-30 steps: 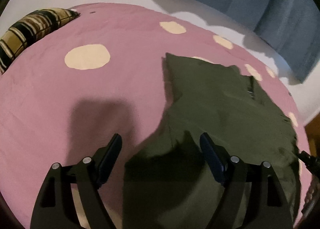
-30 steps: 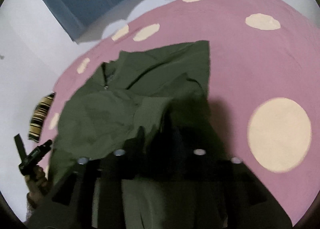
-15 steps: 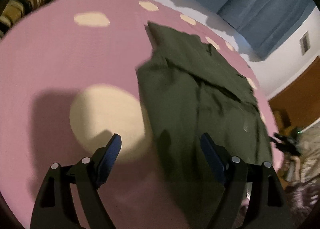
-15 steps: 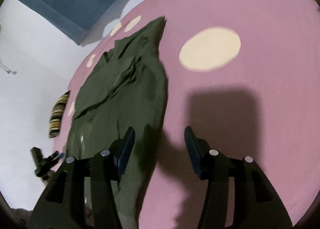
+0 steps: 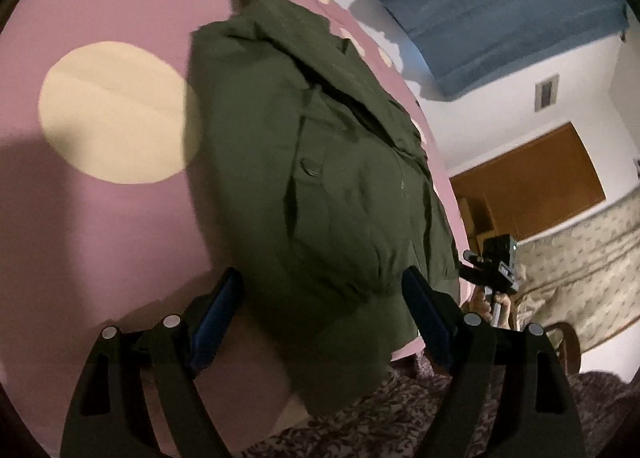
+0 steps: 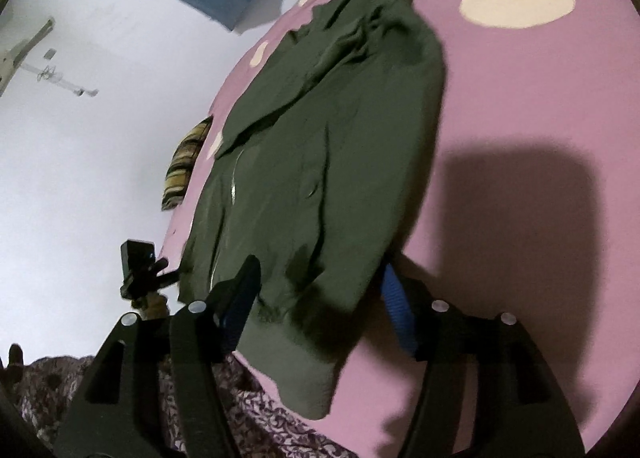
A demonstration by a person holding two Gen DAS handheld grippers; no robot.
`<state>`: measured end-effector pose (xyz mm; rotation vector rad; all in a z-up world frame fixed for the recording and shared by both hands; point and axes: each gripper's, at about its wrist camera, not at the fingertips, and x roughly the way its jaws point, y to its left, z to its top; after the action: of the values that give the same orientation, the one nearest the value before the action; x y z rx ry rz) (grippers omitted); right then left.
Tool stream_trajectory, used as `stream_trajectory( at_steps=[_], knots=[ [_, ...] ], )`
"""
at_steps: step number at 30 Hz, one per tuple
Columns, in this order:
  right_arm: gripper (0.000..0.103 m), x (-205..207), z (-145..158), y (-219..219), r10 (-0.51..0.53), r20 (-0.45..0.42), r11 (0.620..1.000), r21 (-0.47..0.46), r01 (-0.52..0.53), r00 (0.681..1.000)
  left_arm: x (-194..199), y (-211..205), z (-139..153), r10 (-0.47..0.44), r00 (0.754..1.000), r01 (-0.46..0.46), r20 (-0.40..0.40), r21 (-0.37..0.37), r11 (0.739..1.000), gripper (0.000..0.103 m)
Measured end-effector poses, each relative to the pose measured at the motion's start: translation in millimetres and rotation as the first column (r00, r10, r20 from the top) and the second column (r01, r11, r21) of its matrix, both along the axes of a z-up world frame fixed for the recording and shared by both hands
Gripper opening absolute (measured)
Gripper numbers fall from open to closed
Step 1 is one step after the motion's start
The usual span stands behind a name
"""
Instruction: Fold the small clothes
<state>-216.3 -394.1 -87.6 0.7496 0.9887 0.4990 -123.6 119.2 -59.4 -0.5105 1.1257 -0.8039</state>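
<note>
Left view: my left tongs [image 5: 320, 312] gape released over the jacket [image 5: 320, 162], which lies flat on the pink bed [image 5: 100, 238] for folding.

Right view: my right tongs [image 6: 320, 298] are opening, straddling the jacket's hem [image 6: 296, 374] without pinching it.

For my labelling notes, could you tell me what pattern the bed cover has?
The bed cover is pink with large cream dots, clearest in the right wrist view.

My room, dim and warm

White walls [image 6: 80, 138], blue curtain [image 5: 500, 18], a brown door [image 5: 532, 182] (wall vent [image 5: 546, 94] above it).
</note>
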Motion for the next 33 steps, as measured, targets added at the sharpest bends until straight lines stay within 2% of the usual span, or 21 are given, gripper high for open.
stream_trajectory(
  at_steps=[3,7,10,14,20,21,24,26,29,33],
  knots=[
    [0.062,-1,1,8,0.039,0.013,0.999,0.004,-0.039,0.999,0,-10,1,-0.036,0.999,0.036,0.002,-0.007,0.999,0.08],
    [0.064,-4,0,17,0.126,0.022,0.99,0.058,-0.127,0.992,-3,-20,1,-0.07,0.997,0.069,0.036,0.014,0.998,0.08],
    [0.064,-5,4,25,0.171,0.038,0.984,0.034,-0.173,0.984,2,-27,-1,-0.075,0.997,0.074,0.036,0.012,0.997,0.08],
    [0.064,-10,6,31,0.206,0.033,0.978,0.014,-0.206,0.978,4,-29,-5,-0.062,0.998,0.061,0.024,0.036,0.998,0.066],
    [0.064,-18,6,35,0.234,0.016,0.972,0.0,-0.234,0.972,1,-31,-4,-0.066,0.997,0.063,0.043,0.069,0.996,0.064],
    [0.064,-19,7,36,0.236,0.014,0.972,-0.005,-0.236,0.972,1,-33,-3,-0.066,0.996,0.061,0.054,0.094,0.994,0.058],
    [0.054,-22,6,41,0.224,0.007,0.974,-0.034,-0.224,0.975,1,-34,-3,-0.069,0.995,0.058,0.07,0.146,0.988,0.047],
    [0.033,-25,5,40,0.209,-0.006,0.976,-0.068,-0.209,0.978,2,-31,-5,-0.068,0.996,0.059,0.061,0.138,0.989,0.044],
    [0.014,-29,3,40,0.2,-0.022,0.976,-0.085,-0.201,0.98,2,-32,-5,-0.079,0.994,0.067,0.073,0.153,0.986,0.039],
    [0.011,-32,6,41,0.177,-0.021,0.982,-0.063,-0.178,0.984,4,-35,3,-0.092,0.992,0.078,0.081,0.156,0.985,0.032]
  ],
)
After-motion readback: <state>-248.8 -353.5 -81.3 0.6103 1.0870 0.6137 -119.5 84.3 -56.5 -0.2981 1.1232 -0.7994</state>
